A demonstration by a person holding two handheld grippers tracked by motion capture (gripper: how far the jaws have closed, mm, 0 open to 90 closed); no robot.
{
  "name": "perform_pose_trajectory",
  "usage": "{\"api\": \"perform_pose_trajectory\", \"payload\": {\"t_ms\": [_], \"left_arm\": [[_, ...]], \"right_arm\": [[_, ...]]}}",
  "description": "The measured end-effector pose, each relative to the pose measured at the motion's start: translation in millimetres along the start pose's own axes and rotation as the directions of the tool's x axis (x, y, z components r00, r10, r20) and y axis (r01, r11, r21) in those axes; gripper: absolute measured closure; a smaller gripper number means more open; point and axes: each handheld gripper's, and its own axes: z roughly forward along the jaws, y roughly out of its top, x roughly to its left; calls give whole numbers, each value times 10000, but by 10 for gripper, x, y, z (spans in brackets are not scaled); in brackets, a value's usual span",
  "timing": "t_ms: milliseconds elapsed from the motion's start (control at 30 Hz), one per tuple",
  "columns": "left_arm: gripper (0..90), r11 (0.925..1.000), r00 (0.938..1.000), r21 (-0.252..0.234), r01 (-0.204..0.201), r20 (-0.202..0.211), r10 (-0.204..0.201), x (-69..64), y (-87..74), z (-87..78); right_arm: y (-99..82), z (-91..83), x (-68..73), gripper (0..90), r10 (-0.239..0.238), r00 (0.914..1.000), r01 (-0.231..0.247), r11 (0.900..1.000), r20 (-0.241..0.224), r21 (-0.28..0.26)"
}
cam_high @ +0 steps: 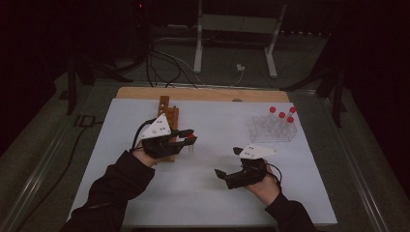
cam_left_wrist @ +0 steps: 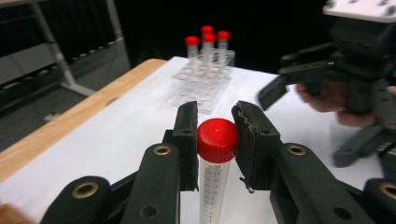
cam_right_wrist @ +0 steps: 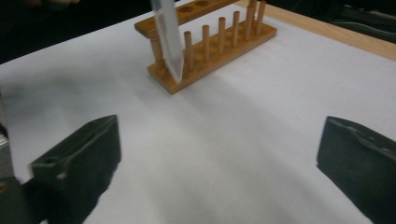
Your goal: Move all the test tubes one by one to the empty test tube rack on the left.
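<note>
High view: white table [cam_high: 212,193], dark room; left gripper [cam_high: 189,137] clamps tube [cam_high: 191,145], right gripper [cam_high: 227,162] jaws apart.

My high view is dim: the room behind is nearly black, and only the white sheet on the counter [cam_high: 212,193] catches a flat, greyish light, with no hard shadows and no glare. A tiny red lamp [cam_high: 140,6] glows at the top edge. From my left claw [cam_left_wrist: 215,140] the picture is brighter; the red-capped tube [cam_left_wrist: 215,154] between its jaws is sharp, while the clear rack [cam_left_wrist: 201,79] behind is soft and my right claw [cam_left_wrist: 299,88] smears with blur. From my right claw's own view, the jaws are blurred and the wooden rack [cam_right_wrist: 210,51] is fairly crisp, throwing a faint shadow.
</note>
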Motion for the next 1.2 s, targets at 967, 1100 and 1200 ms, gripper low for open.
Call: {"api": "perform_pose_trajectory", "payload": {"t_ms": [967,1100,1200], "left_arm": [[722,9956,9652,-476,804,-2457,-897,727,113,-198],[721,9921,9523,-755,1004,-2816,-1178,841,111,-212],[721,9900,9428,-883,1101,-3059,-1321,930,110,-214]], "right_arm": [[2,-49,11,0,-324,9993,332,9985,204,-442],[3,-50,6,0,-352,9992,360,9982,184,-470],[1,-57,-17,0,-354,9992,362,9979,164,-542]]}}
